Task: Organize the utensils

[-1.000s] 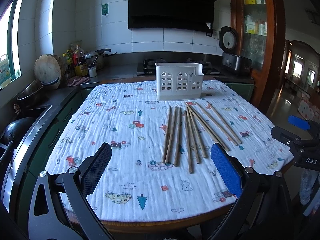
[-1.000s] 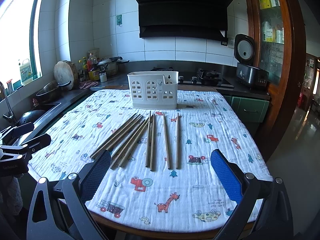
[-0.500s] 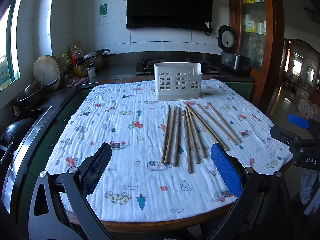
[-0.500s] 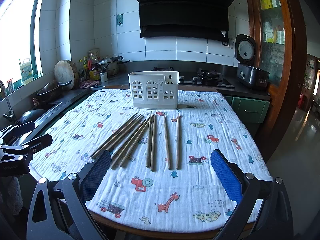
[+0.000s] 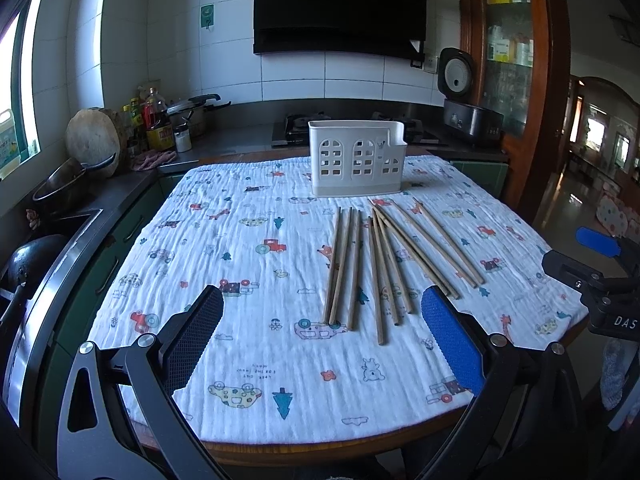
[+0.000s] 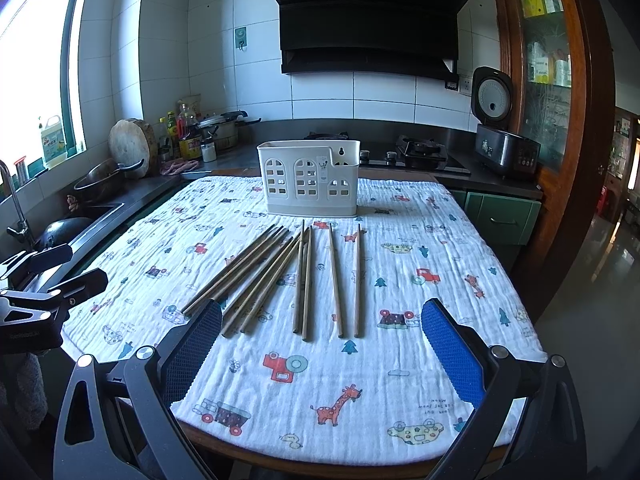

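With both the left tool [image 5: 322, 322] and right tool [image 6: 322, 334] spread wide and empty, pinching the bunched chopsticks [image 6: 304, 280] at frame centre could scatter neighbours.

A white cloth [image 6: 400, 240] printed with cartoon animals and vehicles; brown chopsticks [image 6: 306, 280]; white holder [image 6: 308, 178].

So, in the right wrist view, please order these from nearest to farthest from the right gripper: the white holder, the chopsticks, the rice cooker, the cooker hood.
From the right gripper:
1. Chopsticks, flat on the cloth just ahead, centre-left.
2. White holder, upright at the table's far end, behind the chopsticks.
3. Rice cooker, on the counter, far right.
4. Cooker hood, high on the back wall.
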{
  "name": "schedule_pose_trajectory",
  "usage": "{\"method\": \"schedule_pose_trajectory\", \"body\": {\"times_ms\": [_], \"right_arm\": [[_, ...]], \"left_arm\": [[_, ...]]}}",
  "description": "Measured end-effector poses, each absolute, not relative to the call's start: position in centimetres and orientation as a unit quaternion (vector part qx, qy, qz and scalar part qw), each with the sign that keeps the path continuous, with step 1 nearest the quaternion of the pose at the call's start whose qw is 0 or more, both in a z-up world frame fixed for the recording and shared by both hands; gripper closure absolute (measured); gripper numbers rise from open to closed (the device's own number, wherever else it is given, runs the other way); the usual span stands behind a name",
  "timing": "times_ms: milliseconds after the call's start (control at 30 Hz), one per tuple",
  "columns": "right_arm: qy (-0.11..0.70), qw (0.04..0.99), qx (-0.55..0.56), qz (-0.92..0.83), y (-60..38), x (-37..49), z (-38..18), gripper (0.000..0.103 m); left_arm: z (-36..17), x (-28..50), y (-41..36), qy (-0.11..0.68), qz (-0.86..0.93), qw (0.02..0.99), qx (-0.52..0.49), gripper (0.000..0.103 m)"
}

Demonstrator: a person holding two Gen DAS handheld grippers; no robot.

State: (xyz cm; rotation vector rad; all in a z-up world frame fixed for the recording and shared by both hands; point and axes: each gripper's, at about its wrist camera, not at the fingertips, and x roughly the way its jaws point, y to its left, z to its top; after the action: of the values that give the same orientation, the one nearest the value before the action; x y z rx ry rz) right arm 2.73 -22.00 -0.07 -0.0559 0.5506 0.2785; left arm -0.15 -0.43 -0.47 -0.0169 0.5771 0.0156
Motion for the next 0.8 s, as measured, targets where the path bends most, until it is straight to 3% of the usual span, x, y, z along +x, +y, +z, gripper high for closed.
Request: {"method": "schedule_pose_trajectory", "body": {"times_ms": [800], "right_arm": [[0.292,0.946,-0.028,0.141,-21.4,4.7,-1.2,0.006]], "left_arm": [[-1.3,1.8,0.0,0.307,0.011,0.952,-0.012,0.005]]}}
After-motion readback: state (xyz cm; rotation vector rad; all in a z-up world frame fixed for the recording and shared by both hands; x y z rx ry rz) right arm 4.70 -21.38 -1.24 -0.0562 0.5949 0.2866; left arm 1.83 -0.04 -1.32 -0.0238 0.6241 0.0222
